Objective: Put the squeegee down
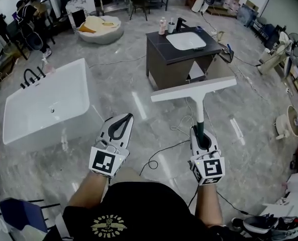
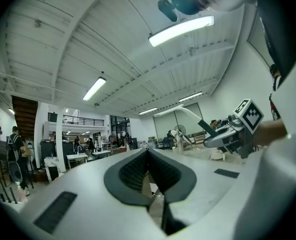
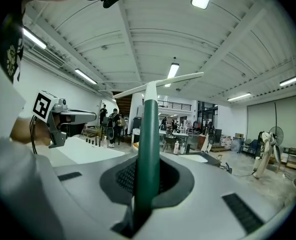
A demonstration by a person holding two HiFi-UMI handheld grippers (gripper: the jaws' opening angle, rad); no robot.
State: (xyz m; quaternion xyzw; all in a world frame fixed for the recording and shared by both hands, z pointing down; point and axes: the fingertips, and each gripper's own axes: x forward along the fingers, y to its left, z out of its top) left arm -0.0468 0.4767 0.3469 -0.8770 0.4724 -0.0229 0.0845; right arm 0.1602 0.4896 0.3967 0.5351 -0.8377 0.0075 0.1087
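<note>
- While the squeegee (image 1: 195, 91) is clamped between the jaws of the right gripper (image 1: 202, 137), it is held in the air above the grey marbled floor (image 1: 123, 94) and is supported by nothing else.
- The grip is taken on the dark green handle (image 3: 148, 149), which is seen in the right gripper view running straight up between the two pads, with both pads pressed against it.
- Beyond the handle, a white neck is joined to the long white blade (image 1: 191, 90), which is carried crosswise and slightly tilted, its right end raised in the head view.
- The left gripper (image 1: 119, 127) is held level beside the right one and well apart from the squeegee; its jaws are brought together, and nothing is gripped between them.
- Past the blade, a dark vanity cabinet (image 1: 169, 64) with a white basin (image 1: 186, 40) is seen standing on the floor.
- A white bathtub (image 1: 45, 102) is placed further to the left.
- A black cable (image 1: 161, 152) is laid across the floor below the two grippers.
</note>
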